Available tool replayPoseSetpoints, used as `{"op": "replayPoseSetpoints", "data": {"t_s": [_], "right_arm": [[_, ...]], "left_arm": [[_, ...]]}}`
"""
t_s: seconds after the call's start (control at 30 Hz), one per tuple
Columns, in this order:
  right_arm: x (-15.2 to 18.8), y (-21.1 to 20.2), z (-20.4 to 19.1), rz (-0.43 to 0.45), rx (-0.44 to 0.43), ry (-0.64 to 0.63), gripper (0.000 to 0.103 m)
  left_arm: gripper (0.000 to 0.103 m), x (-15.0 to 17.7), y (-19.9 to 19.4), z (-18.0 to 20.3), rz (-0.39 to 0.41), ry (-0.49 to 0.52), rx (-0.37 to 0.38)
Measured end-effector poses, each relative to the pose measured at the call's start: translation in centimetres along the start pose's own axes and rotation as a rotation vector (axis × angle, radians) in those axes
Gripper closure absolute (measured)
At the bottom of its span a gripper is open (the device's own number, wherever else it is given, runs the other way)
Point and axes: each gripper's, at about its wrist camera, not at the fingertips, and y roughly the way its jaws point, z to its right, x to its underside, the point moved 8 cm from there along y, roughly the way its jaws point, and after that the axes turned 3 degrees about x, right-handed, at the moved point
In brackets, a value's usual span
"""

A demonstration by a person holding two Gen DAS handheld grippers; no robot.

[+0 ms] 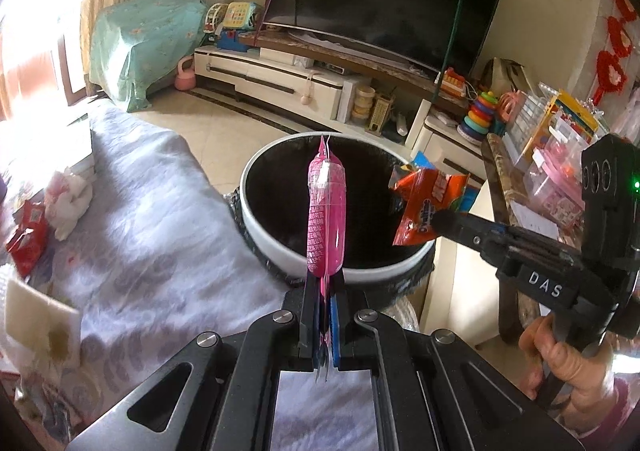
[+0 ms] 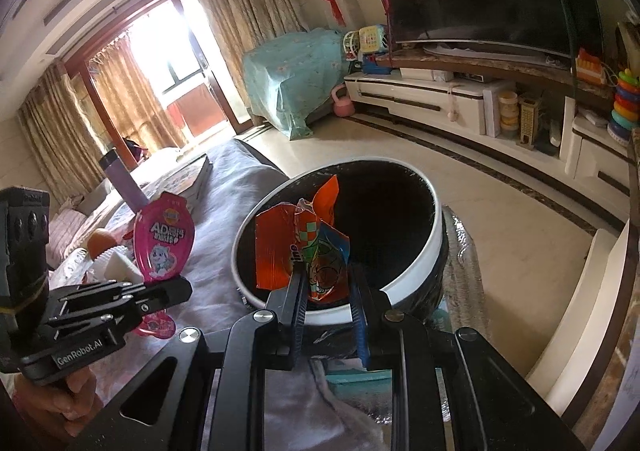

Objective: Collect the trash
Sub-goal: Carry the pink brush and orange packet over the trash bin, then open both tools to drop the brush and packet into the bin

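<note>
A round bin (image 1: 276, 247) with a white rim and black liner stands beside the cloth-covered table. In the left wrist view my left gripper (image 1: 324, 280) is shut on a pink snack packet (image 1: 325, 211), seen edge-on and upright over the bin's near rim. My right gripper (image 1: 444, 221) comes in from the right, shut on a crumpled orange wrapper (image 1: 426, 207) at the bin's right edge. In the right wrist view the right gripper (image 2: 328, 285) holds that orange wrapper (image 2: 280, 251) above the bin (image 2: 404, 279). The left gripper (image 2: 182, 289) holds the pink packet (image 2: 164, 239) to the left.
On the lilac-patterned cloth (image 1: 160, 219) lie a red wrapper (image 1: 26, 237), crumpled tissue (image 1: 68, 203) and a white foam piece (image 1: 36, 315). An orange fruit (image 2: 100, 241) and purple tumbler (image 2: 122, 179) stand farther back. A television cabinet (image 1: 280, 79) and toys line the wall.
</note>
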Motion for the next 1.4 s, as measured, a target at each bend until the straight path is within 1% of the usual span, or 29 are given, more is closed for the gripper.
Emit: {"op": "replayPoseSetpoints", "data": {"t_s": [0.33, 0.53, 0.7, 0.93, 1.07, 1.13, 1.17, 1.2, 1.27, 1.3, 1.33, 1.4], "right_arm": [[-0.7, 1.2, 0.8, -0.018, 0.026, -0.006, 0.083], [-0.8, 1.7, 1.0, -0.032, 0.036, -0.013, 0.082], [-1.5, 2.1, 1.8, -0.036, 0.047, -0.011, 0.082], [-2.1, 2.5, 2.0, -0.043, 0.058, -0.019, 0.080], [-2.2, 3.0, 1.8, -0.054, 0.059, -0.030, 0.079], [-2.3, 3.2, 1.8, -0.057, 0.070, -0.046, 0.078], [-2.4, 3.3, 1.9, -0.057, 0.078, -0.050, 0.077], [-2.4, 3.4, 2.0, -0.058, 0.086, -0.051, 0.071], [-2.5, 3.4, 2.3, -0.056, 0.090, -0.040, 0.057], [-2.6, 3.2, 2.4, -0.052, 0.088, -0.030, 0.045], [-2.6, 3.1, 2.5, -0.047, 0.084, -0.023, 0.044], [-2.6, 2.8, 2.6, -0.041, 0.083, -0.015, 0.044]], "left_arm": [[0.101, -1.9, 2.9, 0.5, -0.022, 0.013, -0.002], [0.101, -3.0, 4.2, 0.4, -0.037, 0.009, -0.001], [0.101, -3.8, 5.1, 0.1, -0.045, 0.004, -0.004], [0.101, -4.1, 6.5, -0.1, -0.060, -0.013, 0.004], [0.101, -4.3, 7.2, 0.0, -0.069, -0.009, -0.003], [0.091, -4.4, 7.3, 0.1, -0.071, -0.010, -0.007], [0.076, -4.4, 7.2, 0.0, -0.065, -0.012, -0.013], [0.058, -4.5, 6.9, -0.2, -0.047, -0.014, -0.025], [0.044, -4.4, 6.4, -0.4, -0.024, -0.019, -0.038], [0.044, -4.2, 6.3, -0.5, -0.022, -0.024, -0.042], [0.044, -3.9, 6.2, -0.6, -0.024, -0.027, -0.041], [0.044, -3.2, 5.8, -0.7, -0.022, -0.038, -0.044]]}}
